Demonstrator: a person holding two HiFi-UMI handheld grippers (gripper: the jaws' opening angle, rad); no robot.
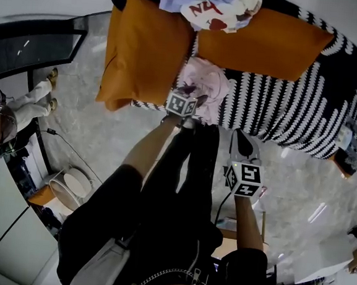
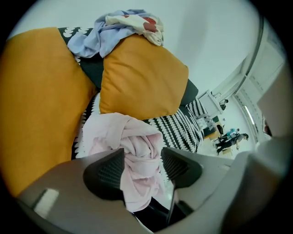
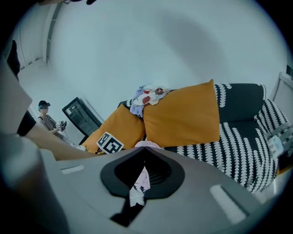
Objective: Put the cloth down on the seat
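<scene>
Loosely bunched, pink cloth [image 1: 203, 85] lies on sofa seat [image 1: 280, 110].

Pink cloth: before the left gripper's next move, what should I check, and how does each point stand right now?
1. Pink cloth on the striped seat: ok, its bulk lies there in front of the orange cushions.
2. Cloth fully on the seat: not ok, a fold seems to hang past the front edge.
3. Left gripper has let go: not ok, the cloth fills the gap and touches both pads.
4. Right gripper empty: not ok, its jaws stand nearly together on a sliver of pale fabric.
5. Clothes pile out of the way: ok, it sits on top of the cushions.
</scene>
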